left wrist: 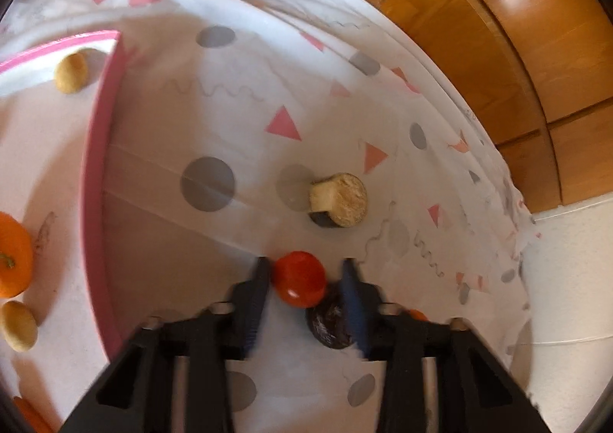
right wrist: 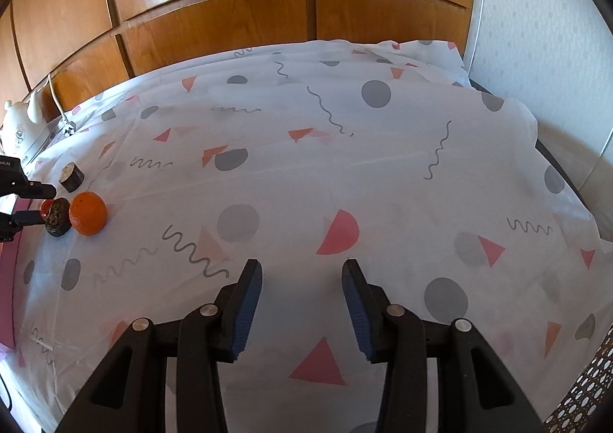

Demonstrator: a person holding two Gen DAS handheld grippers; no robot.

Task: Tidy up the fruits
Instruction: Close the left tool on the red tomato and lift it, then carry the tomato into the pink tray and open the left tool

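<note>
The left hand-held gripper [left wrist: 304,272] stands wide around the red tomato [left wrist: 299,278], which lies on the table [left wrist: 237,119] just right of the pink tray [left wrist: 100,172]. It looks smooth and bruisable (grip its middle, gently). Only the right view shows the orange [right wrist: 87,213] beside it; the right hand-held gripper [right wrist: 302,276] gapes empty.

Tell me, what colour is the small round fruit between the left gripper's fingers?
Red; the fruit shows best in the left wrist view.

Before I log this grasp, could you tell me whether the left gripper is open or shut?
Open: the left gripper has its fingers spread on either side of the red tomato, with a gap on the right side.
</note>
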